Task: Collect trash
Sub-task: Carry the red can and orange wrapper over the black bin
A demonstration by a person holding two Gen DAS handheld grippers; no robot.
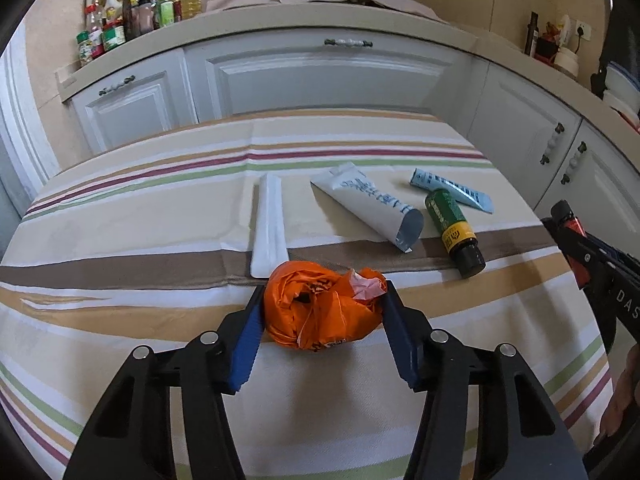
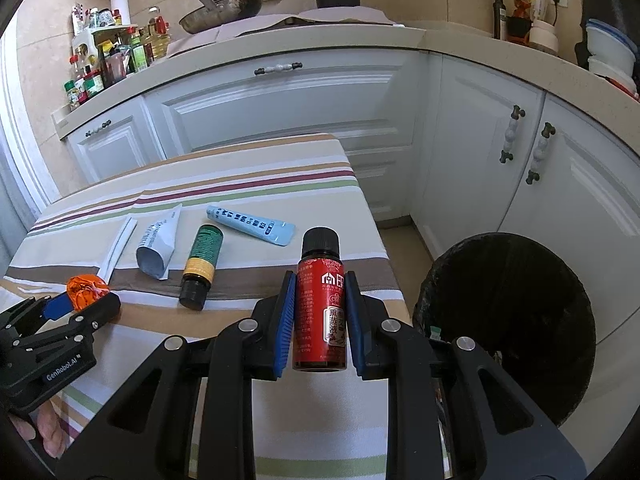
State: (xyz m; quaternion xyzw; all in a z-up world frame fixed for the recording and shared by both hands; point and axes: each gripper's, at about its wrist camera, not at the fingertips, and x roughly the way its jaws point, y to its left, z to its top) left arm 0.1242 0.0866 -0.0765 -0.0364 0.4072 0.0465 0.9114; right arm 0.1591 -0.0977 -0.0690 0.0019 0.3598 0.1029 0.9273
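A crumpled orange plastic bag [image 1: 320,312] lies on the striped tablecloth [image 1: 120,220], and my left gripper [image 1: 323,290] is shut on it, a blue pad against each side. The right wrist view shows this bag [image 2: 86,286] at the far left, inside the left gripper [image 2: 86,300]. My right gripper [image 2: 320,280] is shut on a small red bottle [image 2: 320,312] with a black cap, held upright above the table's right side. Behind the bag lie a long white wrapper [image 1: 270,224], a white tube [image 1: 368,204], a green bottle [image 1: 452,228] and a light blue tube [image 1: 452,192].
A black-lined trash bin [image 2: 508,320] stands on the floor just right of the table and of the red bottle. White kitchen cabinets [image 2: 280,112] run behind and to the right. Their counter carries spice jars [image 2: 104,68], a wok [image 2: 224,8] and a pot.
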